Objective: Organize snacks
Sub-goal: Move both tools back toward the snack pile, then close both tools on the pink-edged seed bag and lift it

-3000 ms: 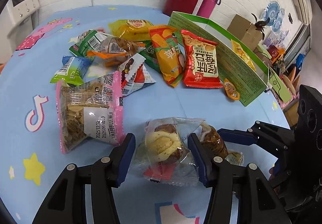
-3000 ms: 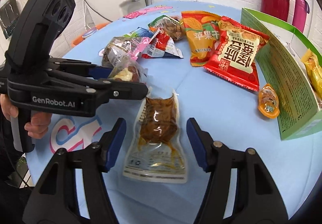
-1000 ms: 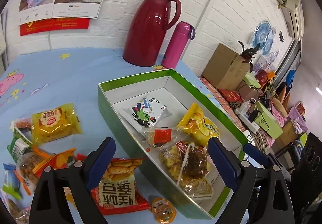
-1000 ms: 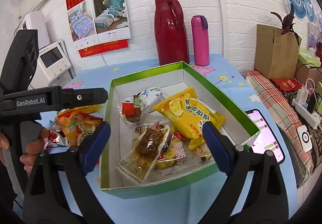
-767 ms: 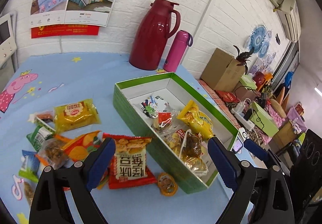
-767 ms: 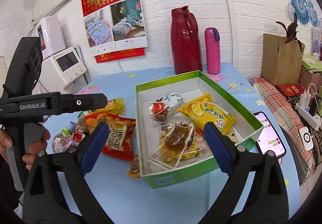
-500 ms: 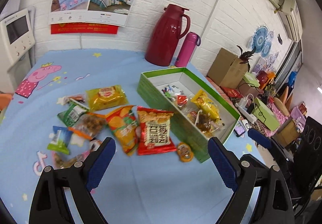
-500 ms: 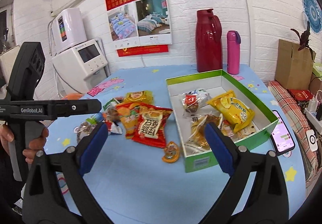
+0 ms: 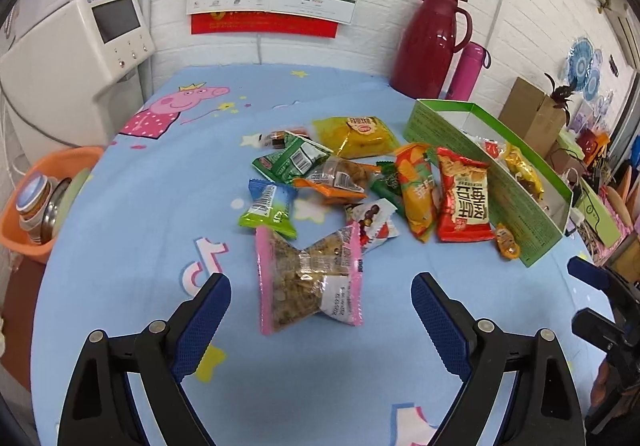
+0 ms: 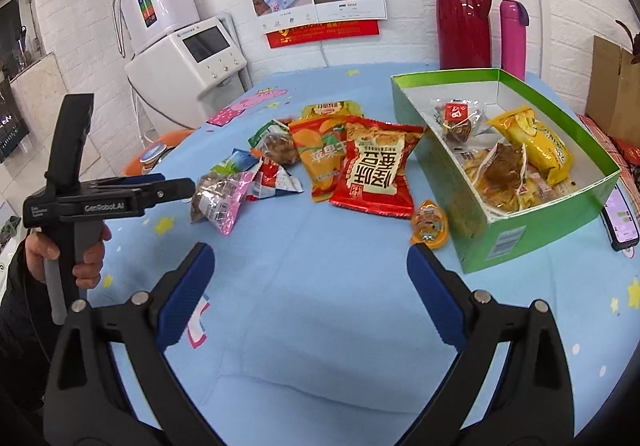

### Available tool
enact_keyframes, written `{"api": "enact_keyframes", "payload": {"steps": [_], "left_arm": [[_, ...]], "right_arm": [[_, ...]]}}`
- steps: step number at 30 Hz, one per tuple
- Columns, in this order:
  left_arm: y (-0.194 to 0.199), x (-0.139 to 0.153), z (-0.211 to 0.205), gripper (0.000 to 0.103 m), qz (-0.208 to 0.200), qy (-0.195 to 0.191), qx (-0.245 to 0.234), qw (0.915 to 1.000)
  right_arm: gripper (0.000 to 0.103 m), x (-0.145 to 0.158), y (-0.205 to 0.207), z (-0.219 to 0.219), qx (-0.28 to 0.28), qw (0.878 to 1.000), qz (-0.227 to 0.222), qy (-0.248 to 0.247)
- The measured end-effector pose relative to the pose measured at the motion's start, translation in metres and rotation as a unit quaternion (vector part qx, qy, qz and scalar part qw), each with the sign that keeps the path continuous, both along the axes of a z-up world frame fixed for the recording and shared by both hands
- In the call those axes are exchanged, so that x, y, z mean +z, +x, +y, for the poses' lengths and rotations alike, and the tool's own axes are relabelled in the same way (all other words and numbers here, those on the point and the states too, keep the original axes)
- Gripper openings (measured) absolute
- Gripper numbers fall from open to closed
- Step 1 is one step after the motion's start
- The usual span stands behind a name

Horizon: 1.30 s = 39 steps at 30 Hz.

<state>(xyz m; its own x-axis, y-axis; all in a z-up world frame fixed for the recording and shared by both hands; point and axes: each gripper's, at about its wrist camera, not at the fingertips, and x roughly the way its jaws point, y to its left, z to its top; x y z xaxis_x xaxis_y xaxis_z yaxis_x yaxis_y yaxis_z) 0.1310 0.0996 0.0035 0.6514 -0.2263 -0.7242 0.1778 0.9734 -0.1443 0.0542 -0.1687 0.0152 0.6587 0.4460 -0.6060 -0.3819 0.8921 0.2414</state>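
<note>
Holding nothing, both wide claws, left claw (image 9: 320, 310) and right claw (image 10: 310, 278), hover; few snacks fill the green box (image 10: 532, 234), many packets (image 9: 462, 197) remain on the table (image 10: 320, 326).

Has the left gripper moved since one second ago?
Yes. The left gripper has pulled back from the green box, now hanging open before the pink-edged snack bag.

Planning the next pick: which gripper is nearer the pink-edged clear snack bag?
Left. The left gripper is open right at the pink-edged bag; the right gripper is open over bare cloth, well clear.

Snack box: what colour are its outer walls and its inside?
The snack box is green outside and white inside, clearest in the right wrist view.
</note>
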Motion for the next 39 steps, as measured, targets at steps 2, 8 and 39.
{"api": "enact_keyframes", "payload": {"steps": [2, 8, 39], "left_arm": [[0.012, -0.009, 0.002, 0.092, 0.005, 0.001, 0.004, 1.0], [0.031, -0.042, 0.004, 0.056, 0.066, -0.054, -0.013, 0.9962], [0.014, -0.055, -0.041, 0.047, 0.113, -0.173, -0.129, 0.9699]], "right_arm": [[0.097, -0.003, 0.0, 0.004, 0.002, 1.0, 0.005, -0.005], [0.097, -0.012, 0.001, 0.003, -0.002, 1.0, 0.023, -0.003], [0.049, -0.058, 0.054, 0.054, 0.106, 0.989, 0.1, 0.021]]}}
